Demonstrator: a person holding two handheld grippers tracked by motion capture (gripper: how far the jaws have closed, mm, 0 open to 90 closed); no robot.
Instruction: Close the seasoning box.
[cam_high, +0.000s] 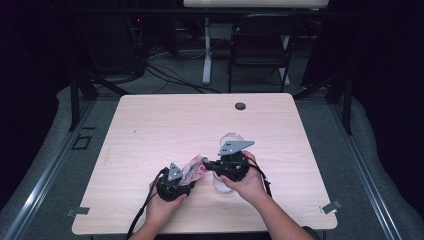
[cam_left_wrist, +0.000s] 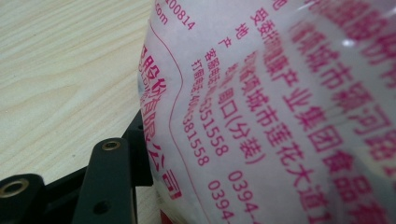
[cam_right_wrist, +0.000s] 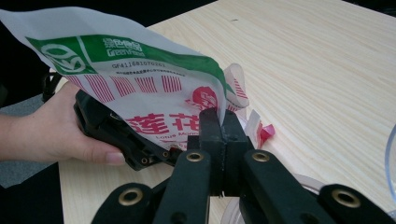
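Note:
A thin plastic bag (cam_high: 196, 166) printed with red Chinese characters and a green band hangs between both grippers over the table's near middle. In the right gripper view my right gripper (cam_right_wrist: 219, 119) is shut on the bag's (cam_right_wrist: 140, 79) lower edge, its two jaws pressed together. My left gripper (cam_high: 189, 174) reaches into the bag from the left. In the left gripper view the bag (cam_left_wrist: 280, 116) lies against one black finger (cam_left_wrist: 109, 177) and hides the other. A hand (cam_right_wrist: 46, 135) holds the left gripper (cam_right_wrist: 116, 133) behind the bag.
A clear plastic cup (cam_high: 231, 138) stands just beyond the right gripper, and its rim (cam_right_wrist: 390, 154) shows at the right edge of the right gripper view. The light wood table (cam_high: 165, 125) has a cable hole (cam_high: 240, 106) near its far edge. A black chair (cam_high: 260, 45) stands beyond.

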